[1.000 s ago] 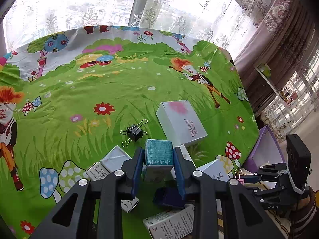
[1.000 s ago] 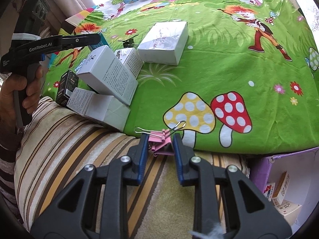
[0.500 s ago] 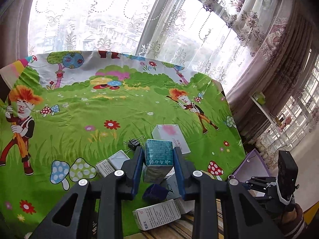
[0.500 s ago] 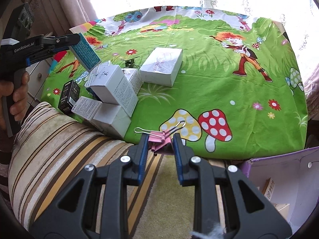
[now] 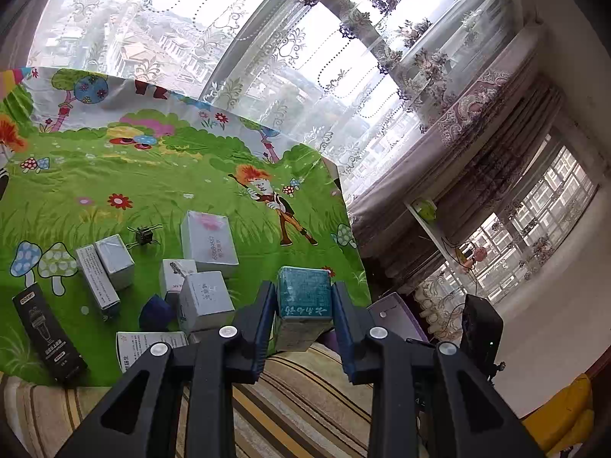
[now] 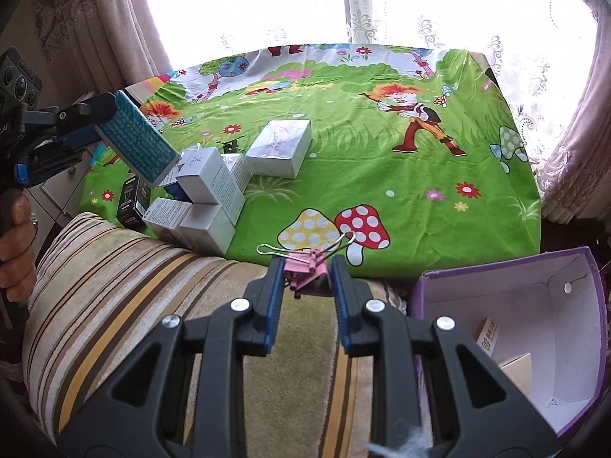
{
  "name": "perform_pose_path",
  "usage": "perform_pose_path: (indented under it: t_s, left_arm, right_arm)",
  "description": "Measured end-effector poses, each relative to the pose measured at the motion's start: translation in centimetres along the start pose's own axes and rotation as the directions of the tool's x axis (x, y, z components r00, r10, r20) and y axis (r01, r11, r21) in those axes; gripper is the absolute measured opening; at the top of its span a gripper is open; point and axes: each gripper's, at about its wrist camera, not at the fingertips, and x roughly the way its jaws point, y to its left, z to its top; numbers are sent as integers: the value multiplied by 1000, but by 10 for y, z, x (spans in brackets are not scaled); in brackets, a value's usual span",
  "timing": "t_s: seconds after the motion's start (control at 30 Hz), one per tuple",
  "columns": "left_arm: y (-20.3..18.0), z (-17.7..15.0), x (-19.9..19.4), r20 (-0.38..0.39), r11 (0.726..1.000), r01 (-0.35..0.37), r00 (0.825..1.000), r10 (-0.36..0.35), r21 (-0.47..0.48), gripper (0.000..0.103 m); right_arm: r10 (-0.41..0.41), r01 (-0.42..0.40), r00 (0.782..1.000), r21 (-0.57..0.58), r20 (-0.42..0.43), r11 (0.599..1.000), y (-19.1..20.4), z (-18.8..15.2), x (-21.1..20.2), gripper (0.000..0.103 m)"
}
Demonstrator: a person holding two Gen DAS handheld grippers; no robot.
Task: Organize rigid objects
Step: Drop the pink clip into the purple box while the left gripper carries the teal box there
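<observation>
My left gripper [image 5: 304,311] is shut on a teal box [image 5: 303,301] and holds it in the air above the near edge of the green cartoon cloth [image 5: 152,179]; the box also shows at the left of the right wrist view [image 6: 139,143]. My right gripper [image 6: 307,280] is shut on a pink binder clip [image 6: 307,267] and holds it over the striped cushion [image 6: 133,286]. An open purple box [image 6: 508,328] stands just right of it. Several white boxes [image 5: 206,297] and a black binder clip [image 5: 145,234] lie on the cloth.
A black carton [image 5: 47,337] lies at the cloth's near left edge. A larger white box [image 6: 278,147] lies mid-cloth. The purple box holds small cartons [image 6: 515,372]. Lace curtains and windows stand behind the table. The other gripper's camera body [image 5: 479,328] shows at the right.
My left gripper has lifted the teal box up and swung it right, away from the pile. My right gripper has risen and pulled back with the pink clip; the purple box came into view.
</observation>
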Motion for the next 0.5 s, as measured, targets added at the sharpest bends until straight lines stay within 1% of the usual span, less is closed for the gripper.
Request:
perform_pose_path:
  t_s: [0.1,0.17,0.23,0.33,0.5]
  left_arm:
    - [-12,-16,18,-59,993,94,993,-98,-68,31]
    - [-17,-27,32,-102,979,151,981,-165,-133,31]
    - [-22,-39,45,-139,959,200,963,-230,-202,31]
    - [-29,-53,60,-174,929,239,940,-295,-281,31]
    - [-45,-70,77,-217,901,265,911,-350,-343,31]
  right_arm:
    - [-19,18,1000,58,13,998,-17,-7,-14,29]
    - [-40,37,999,98,24,994,-29,-12,-24,29]
    - [-59,54,998,122,31,991,-40,-17,-32,29]
    - [-96,90,995,146,35,985,-54,-24,-43,29]
    - [-155,144,987,201,38,969,-82,-35,-58,29]
